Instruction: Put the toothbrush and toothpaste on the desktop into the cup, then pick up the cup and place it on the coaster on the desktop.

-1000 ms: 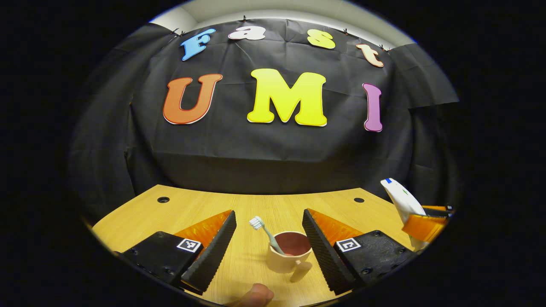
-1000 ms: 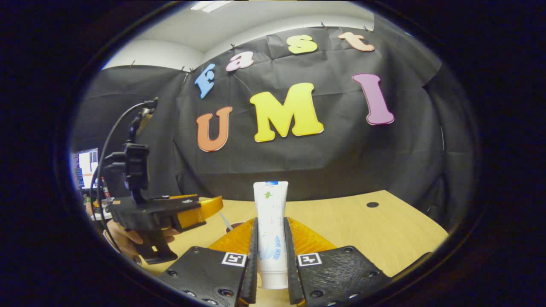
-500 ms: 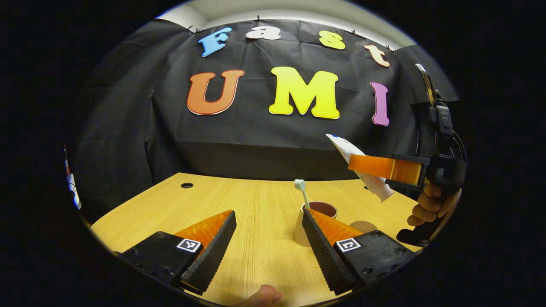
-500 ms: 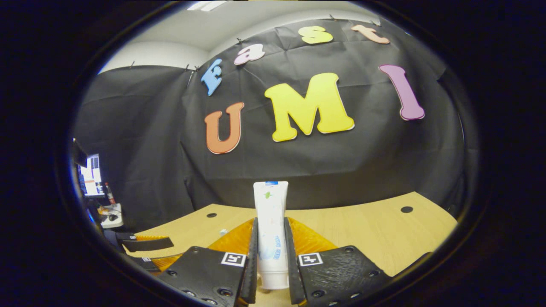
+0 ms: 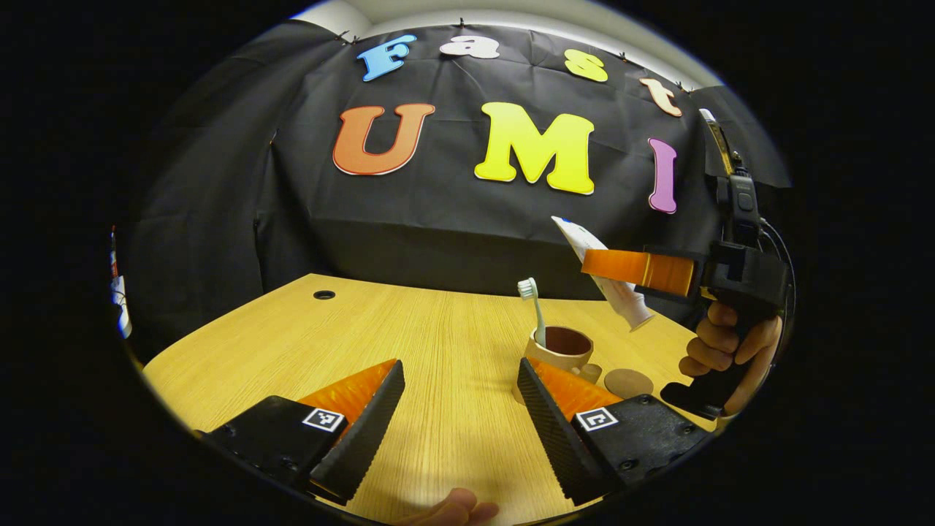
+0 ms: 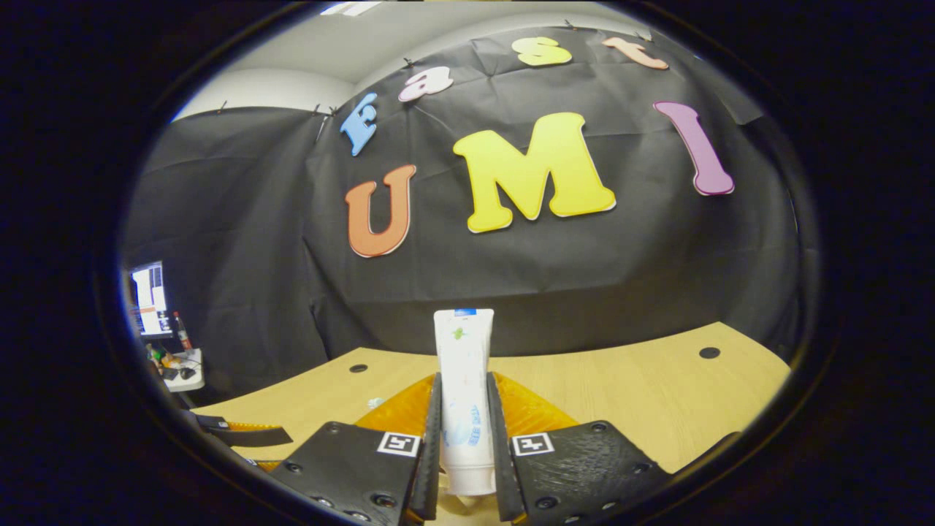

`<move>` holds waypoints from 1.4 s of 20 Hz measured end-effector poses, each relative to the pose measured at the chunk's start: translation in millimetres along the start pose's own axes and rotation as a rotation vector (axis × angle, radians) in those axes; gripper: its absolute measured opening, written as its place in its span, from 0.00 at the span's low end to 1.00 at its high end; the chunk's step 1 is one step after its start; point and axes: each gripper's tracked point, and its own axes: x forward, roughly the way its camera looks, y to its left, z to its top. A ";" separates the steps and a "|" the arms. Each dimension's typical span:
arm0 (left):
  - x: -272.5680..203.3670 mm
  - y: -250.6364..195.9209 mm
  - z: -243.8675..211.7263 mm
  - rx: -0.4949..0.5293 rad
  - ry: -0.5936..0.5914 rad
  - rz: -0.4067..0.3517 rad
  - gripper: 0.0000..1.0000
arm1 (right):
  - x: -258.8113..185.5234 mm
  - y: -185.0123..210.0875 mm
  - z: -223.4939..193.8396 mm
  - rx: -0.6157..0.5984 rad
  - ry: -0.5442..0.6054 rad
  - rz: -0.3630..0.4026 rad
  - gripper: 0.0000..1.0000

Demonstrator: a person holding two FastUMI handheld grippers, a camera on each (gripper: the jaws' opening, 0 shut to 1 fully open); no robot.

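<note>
In the left gripper view a beige cup (image 5: 559, 352) with a dark red inside stands on the wooden desk (image 5: 409, 343). A white toothbrush (image 5: 533, 310) leans in it, head up. A round cork coaster (image 5: 628, 382) lies just right of the cup. My left gripper (image 5: 456, 431) is open and holds nothing, and the cup stands just beyond its right finger. My right gripper (image 5: 635, 267) hangs above and right of the cup, shut on a tilted white toothpaste tube (image 5: 621, 296). In the right gripper view the toothpaste tube (image 6: 464, 387) stands upright, clamped in the right gripper (image 6: 464, 446).
A hand (image 5: 719, 351) holds the right gripper's handle at the desk's right side. Cable holes (image 5: 323, 294) (image 6: 708, 352) sit near the desk's back edge. One finger of the left gripper (image 6: 241, 437) shows low on the left. Far left stands a monitor (image 6: 150, 296).
The left gripper has drawn back and away from the cup, leaving the toothbrush in it. The right gripper has carried the toothpaste up and over beside the cup.
</note>
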 end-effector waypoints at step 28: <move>26.9 -63.7 -2.9 0.016 0.195 0.003 0.98 | -182.0 -69.9 -11.7 -0.125 -0.111 -0.090 0.93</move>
